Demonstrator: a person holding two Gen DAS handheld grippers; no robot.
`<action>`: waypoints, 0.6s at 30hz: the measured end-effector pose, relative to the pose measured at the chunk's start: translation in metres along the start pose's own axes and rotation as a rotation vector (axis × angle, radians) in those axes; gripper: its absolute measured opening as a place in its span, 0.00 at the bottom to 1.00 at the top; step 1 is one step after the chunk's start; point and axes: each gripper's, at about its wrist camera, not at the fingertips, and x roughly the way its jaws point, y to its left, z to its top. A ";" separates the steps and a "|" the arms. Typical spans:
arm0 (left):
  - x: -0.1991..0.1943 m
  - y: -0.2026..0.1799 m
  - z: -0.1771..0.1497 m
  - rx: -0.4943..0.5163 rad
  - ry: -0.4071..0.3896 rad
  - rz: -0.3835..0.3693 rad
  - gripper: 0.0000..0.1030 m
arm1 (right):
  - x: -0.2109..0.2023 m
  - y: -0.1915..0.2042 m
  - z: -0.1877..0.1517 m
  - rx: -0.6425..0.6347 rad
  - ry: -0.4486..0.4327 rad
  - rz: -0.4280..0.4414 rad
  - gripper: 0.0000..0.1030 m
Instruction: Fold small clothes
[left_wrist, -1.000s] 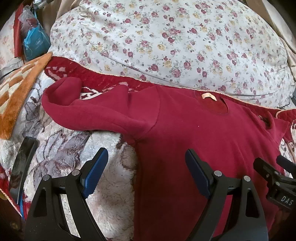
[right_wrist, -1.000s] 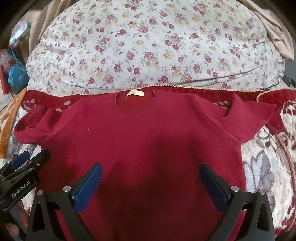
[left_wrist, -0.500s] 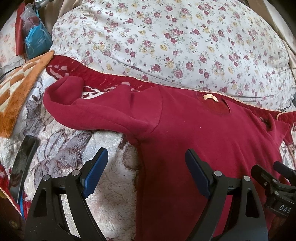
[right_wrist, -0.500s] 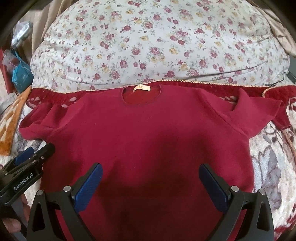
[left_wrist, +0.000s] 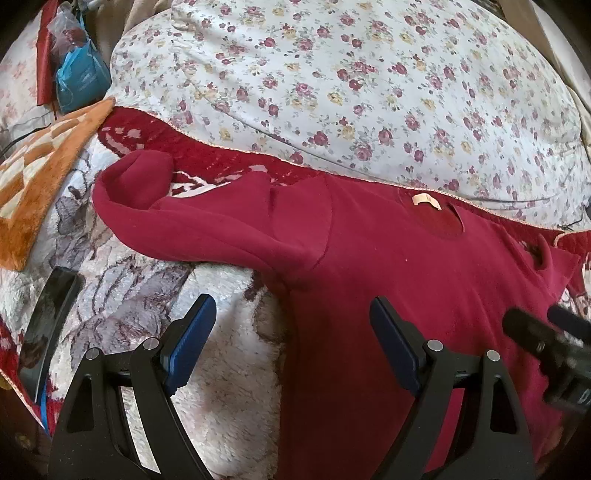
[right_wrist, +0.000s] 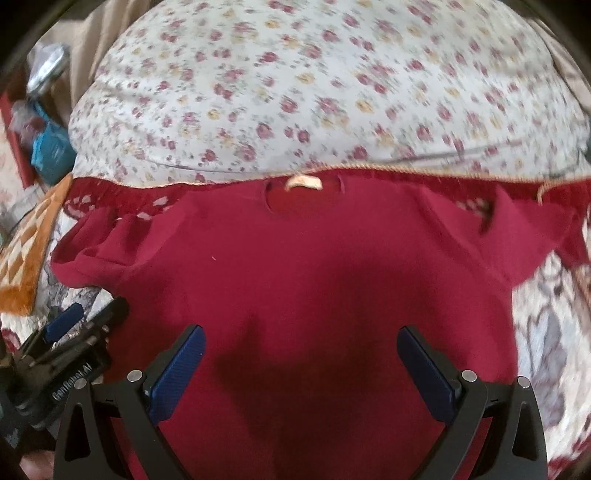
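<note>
A small dark red sweatshirt (left_wrist: 406, 295) lies flat on a fuzzy patterned blanket, neck label away from me. Its left sleeve (left_wrist: 207, 225) stretches out to the left, cuff curled up. My left gripper (left_wrist: 291, 325) is open and empty, straddling the sweatshirt's left side seam below the armpit. In the right wrist view the sweatshirt (right_wrist: 314, 266) fills the middle, and its right sleeve (right_wrist: 532, 236) lies folded at the right. My right gripper (right_wrist: 301, 354) is open and empty above the sweatshirt's body. The left gripper (right_wrist: 77, 328) shows at that view's left edge.
A large floral pillow (left_wrist: 351, 85) lies just beyond the collar. An orange checked cloth (left_wrist: 40, 170) and a blue bag (left_wrist: 79, 81) sit at the left. A dark phone-like slab (left_wrist: 48, 317) lies on the blanket (left_wrist: 155, 280) near the left gripper.
Both grippers have moved lower and a little toward the pillow, staying open. The right wrist view is now blurred by motion. The sweatshirt has not moved.
</note>
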 end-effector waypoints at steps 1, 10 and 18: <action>0.000 0.001 0.001 -0.003 0.000 0.001 0.83 | -0.001 0.003 0.004 -0.014 -0.005 0.005 1.00; 0.002 0.008 0.004 -0.039 0.009 0.010 0.83 | 0.013 0.022 0.011 -0.080 0.019 0.009 1.00; 0.005 0.014 0.005 -0.066 0.017 0.012 0.83 | 0.020 0.023 0.002 -0.091 0.031 -0.001 1.00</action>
